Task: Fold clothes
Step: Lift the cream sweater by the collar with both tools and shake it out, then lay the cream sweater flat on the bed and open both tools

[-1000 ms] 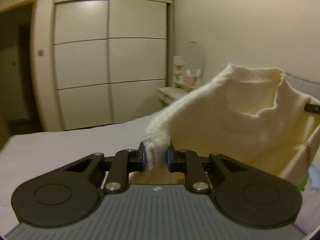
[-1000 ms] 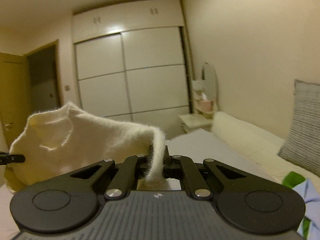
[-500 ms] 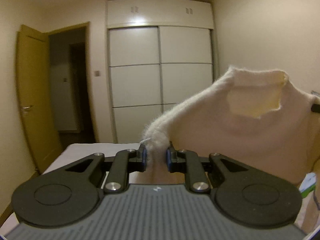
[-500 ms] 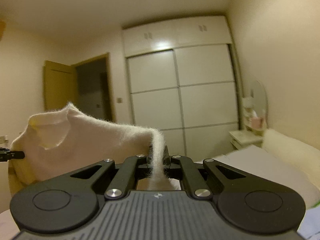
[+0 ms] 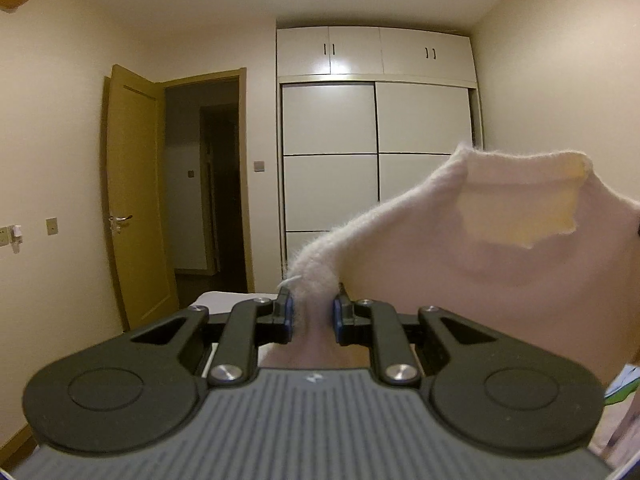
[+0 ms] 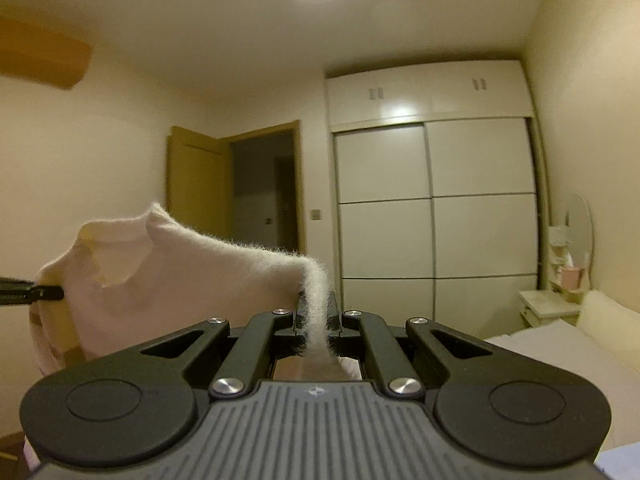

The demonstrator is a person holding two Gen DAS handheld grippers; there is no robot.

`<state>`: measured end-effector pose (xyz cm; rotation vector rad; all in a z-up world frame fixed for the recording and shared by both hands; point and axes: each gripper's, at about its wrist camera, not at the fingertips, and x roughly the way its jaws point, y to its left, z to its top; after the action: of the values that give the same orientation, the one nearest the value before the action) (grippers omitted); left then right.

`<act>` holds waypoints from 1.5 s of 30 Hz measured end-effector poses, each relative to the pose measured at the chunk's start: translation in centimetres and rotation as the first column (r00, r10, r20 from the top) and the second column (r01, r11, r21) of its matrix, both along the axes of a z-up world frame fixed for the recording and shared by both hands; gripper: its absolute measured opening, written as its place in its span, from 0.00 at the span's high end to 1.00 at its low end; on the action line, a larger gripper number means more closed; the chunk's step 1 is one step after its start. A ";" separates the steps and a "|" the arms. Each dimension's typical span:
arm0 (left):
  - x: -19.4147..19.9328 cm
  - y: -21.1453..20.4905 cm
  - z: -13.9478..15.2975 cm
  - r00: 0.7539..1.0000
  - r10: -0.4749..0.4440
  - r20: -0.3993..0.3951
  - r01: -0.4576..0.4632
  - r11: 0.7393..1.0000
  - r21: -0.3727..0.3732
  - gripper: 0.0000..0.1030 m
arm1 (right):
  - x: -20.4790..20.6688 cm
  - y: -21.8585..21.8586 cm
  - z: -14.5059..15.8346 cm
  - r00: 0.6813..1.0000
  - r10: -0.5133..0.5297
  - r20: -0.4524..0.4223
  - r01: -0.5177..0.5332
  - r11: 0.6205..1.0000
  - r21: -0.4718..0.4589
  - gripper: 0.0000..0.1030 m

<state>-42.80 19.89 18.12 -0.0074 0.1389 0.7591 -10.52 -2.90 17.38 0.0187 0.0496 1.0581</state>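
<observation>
Cream fuzzy sweater (image 5: 500,264) held aloft, stretched between both grippers; left gripper (image 5: 312,312) fingers narrow, clamped on one bunched shoulder; right gripper (image 6: 316,320) fingers pinched tight on the other; wardrobe (image 6: 432,208) and open door (image 5: 136,200) behind.

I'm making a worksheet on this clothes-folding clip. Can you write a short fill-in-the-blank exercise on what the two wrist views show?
1. Both tools grip the same fuzzy cream ____.
2. The left tool and the right tool hold the garment up in the ____.
3. The brown door beside the white wardrobe stands ____.

Missing words: sweater; air; open
</observation>
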 end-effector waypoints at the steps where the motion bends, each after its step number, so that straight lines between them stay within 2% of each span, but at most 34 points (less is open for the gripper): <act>1: 0.1 0.3 0.0 1.000 0.001 -0.006 -0.001 1.000 0.005 0.85 | -0.2 0.3 -0.1 1.000 0.005 -0.001 -0.005 1.000 -0.008 0.97; 5: 1.4 2.5 -0.4 1.000 0.006 -0.028 -0.006 1.000 0.023 0.85 | -1.2 1.7 -0.3 1.000 0.026 -0.006 -0.027 0.999 -0.041 0.97; 8: 2.9 6.0 -1.5 0.999 0.008 -0.046 -0.007 1.000 0.019 0.85 | -0.5 4.8 -1.3 0.999 0.032 -0.027 -0.034 0.997 -0.072 0.97; 10: 5.1 10.1 -3.3 0.998 0.005 -0.068 -0.006 1.000 -0.013 0.85 | 0.9 7.8 -2.4 0.998 0.030 -0.051 -0.035 0.994 -0.099 0.97; 14: 11.8 21.5 -7.6 0.986 -0.027 -0.167 0.006 0.992 -0.125 0.83 | 7.6 17.0 -5.9 0.990 0.001 -0.144 -0.029 0.982 -0.189 0.97; 16: 16.2 27.9 -10.8 0.968 -0.041 -0.247 -0.007 0.981 -0.192 0.74 | 11.3 22.1 -8.2 0.983 -0.033 -0.179 -0.014 0.967 -0.255 0.97; 17: 18.6 31.2 -12.8 0.955 -0.047 -0.294 -0.021 0.974 -0.224 0.61 | 13.6 24.8 -9.7 0.977 -0.058 -0.206 -0.004 0.957 -0.291 0.96; 18: 20.7 34.2 -14.9 0.939 -0.034 -0.343 -0.051 0.970 -0.237 0.61 | 16.0 27.8 -11.4 0.966 -0.089 -0.241 0.005 0.944 -0.329 0.96; 19: 23.0 37.3 -16.9 0.916 -0.021 -0.401 -0.091 0.961 -0.259 0.61 | 18.5 30.7 -13.2 0.954 -0.121 -0.275 0.012 0.930 -0.367 0.83; 20: 24.6 39.3 -18.5 0.897 -0.034 -0.440 -0.102 0.954 -0.281 0.59 | 20.9 33.4 -15.0 0.936 -0.182 -0.301 0.045 0.910 -0.413 0.54; 21: 25.9 41.0 -20.1 0.884 -0.044 -0.465 -0.110 0.948 -0.299 0.58 | 22.5 35.3 -16.7 0.918 -0.249 -0.310 0.089 0.888 -0.451 0.45; 23: 27.1 43.0 -22.7 0.870 -0.052 -0.490 -0.131 0.934 -0.332 0.56 | 24.1 37.5 -19.1 0.885 -0.329 -0.329 0.139 0.861 -0.489 0.44; 24: 27.1 43.4 -23.7 0.871 -0.068 -0.487 -0.123 0.929 -0.350 0.53 | 24.4 38.0 -20.0 0.869 -0.339 -0.360 0.133 0.862 -0.489 0.44; 26: 26.9 43.9 -25.4 0.871 -0.084 -0.484 -0.125 0.915 -0.383 0.44 | 23.9 38.1 -21.6 0.852 -0.357 -0.382 0.131 0.853 -0.505 0.34; 29: 25.0 44.5 -28.6 0.862 -0.095 -0.498 -0.159 0.883 -0.442 0.44 | 22.4 36.7 -24.1 0.826 -0.378 -0.417 0.113 0.837 -0.535 0.34; 33: 21.1 42.4 -31.7 0.853 -0.129 -0.506 -0.202 0.812 -0.548 0.45 | 19.3 33.1 -28.2 0.780 -0.390 -0.490 0.046 0.816 -0.576 0.34; 36: 17.8 38.7 -34.5 0.819 -0.174 -0.546 -0.230 0.773 -0.591 0.45 | 16.6 30.4 -31.6 0.767 -0.366 -0.526 -0.045 0.789 -0.613 0.35; 39: 14.4 34.5 -36.4 0.807 -0.226 -0.546 -0.240 0.719 -0.652 0.45 | 13.2 28.8 -35.1 0.787 -0.311 -0.533 -0.172 0.719 -0.673 0.35; 41: 13.1 31.7 -37.3 0.798 -0.244 -0.552 -0.255 0.692 -0.675 0.45 | 9.6 27.9 -37.7 0.797 -0.252 -0.548 -0.269 0.665 -0.696 0.36; 43: 12.3 29.2 -38.3 0.792 -0.264 -0.550 -0.273 0.653 -0.707 0.45 | 6.1 27.6 -39.5 0.807 -0.186 -0.560 -0.357 0.601 -0.715 0.39; 45: 11.3 26.8 -39.0 0.791 -0.268 -0.551 -0.289 0.629 -0.722 0.45 | 2.8 27.6 -41.1 0.814 -0.121 -0.569 -0.430 0.533 -0.729 0.40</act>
<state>-31.48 46.73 -20.89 -0.6166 1.1261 0.6322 -7.70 24.66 -23.73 -0.5819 1.1540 1.0930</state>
